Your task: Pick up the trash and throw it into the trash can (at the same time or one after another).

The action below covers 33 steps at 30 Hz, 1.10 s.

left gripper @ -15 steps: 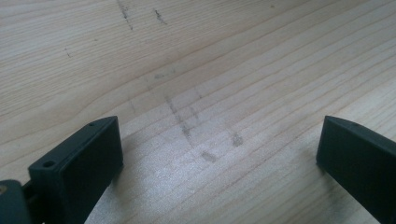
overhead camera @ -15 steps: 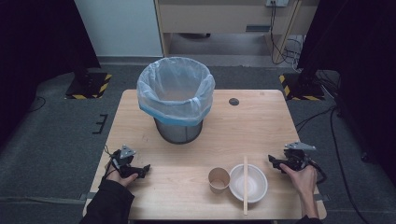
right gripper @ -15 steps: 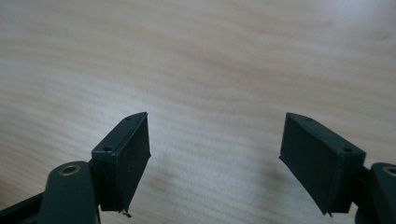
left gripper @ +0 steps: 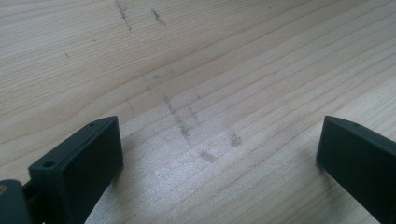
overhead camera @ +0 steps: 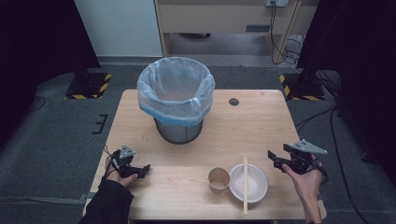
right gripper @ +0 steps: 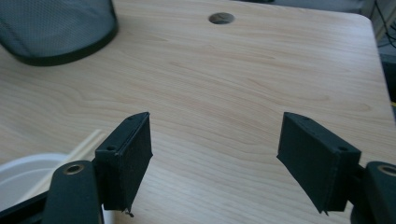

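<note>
Right gripper (overhead camera: 275, 161) had lifted slightly off the table (overhead camera: 261, 126), jaws wide, empty; left gripper (overhead camera: 140, 170) also wide, empty. Chopsticks (overhead camera: 245, 184) lay across bowl (overhead camera: 254, 186), lower centre-right. Best approach low, pinch mid-stick.

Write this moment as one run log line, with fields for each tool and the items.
left tool: open, empty | right tool: open, empty | paper cup, bowl with chopstick: untouched | bin: upright

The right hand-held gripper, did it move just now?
No. The right hand-held gripper sits in the same spot beside the white bowl, jaws open and empty.
</note>
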Each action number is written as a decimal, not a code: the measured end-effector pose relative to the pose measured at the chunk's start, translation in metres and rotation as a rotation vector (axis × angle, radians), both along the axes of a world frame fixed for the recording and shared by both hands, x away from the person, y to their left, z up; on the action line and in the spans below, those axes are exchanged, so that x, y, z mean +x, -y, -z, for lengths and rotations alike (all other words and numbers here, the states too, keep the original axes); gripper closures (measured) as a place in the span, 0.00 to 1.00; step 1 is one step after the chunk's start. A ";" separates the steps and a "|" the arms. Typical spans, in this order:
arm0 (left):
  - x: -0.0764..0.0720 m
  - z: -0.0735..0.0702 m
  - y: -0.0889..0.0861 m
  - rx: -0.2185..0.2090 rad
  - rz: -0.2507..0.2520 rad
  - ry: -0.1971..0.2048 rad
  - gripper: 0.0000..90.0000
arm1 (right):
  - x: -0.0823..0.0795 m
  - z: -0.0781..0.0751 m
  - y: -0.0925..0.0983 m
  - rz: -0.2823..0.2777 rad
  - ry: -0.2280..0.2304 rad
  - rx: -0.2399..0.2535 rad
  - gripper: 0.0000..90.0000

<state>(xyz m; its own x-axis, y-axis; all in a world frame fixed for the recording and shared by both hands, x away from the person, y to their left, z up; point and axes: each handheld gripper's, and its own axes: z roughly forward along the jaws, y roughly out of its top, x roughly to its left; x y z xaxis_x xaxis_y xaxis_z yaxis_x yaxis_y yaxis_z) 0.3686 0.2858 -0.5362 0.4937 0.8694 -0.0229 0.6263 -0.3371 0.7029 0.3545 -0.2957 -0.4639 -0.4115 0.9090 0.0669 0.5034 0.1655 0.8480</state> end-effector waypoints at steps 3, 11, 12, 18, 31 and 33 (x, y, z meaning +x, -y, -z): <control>0.000 0.000 0.002 0.020 0.005 0.002 0.00 | -0.007 -0.005 -0.010 -0.031 0.011 -0.004 0.31; -0.001 0.000 0.003 0.020 0.021 0.001 0.00 | -0.026 -0.003 -0.034 -0.106 0.014 -0.019 0.30; -0.001 0.000 0.003 0.020 0.022 0.001 0.00 | -0.028 -0.002 -0.036 -0.117 0.013 -0.019 0.30; -0.002 0.000 0.004 0.020 0.028 0.000 0.00 | -0.033 0.002 -0.047 -0.157 0.009 -0.011 0.30; -0.002 0.000 0.005 0.020 0.032 0.001 0.00 | -0.040 0.016 -0.064 -0.209 -0.066 -0.028 0.38; -0.002 0.000 0.005 0.021 0.032 0.000 0.00 | -0.040 0.018 -0.065 -0.213 -0.070 -0.038 0.38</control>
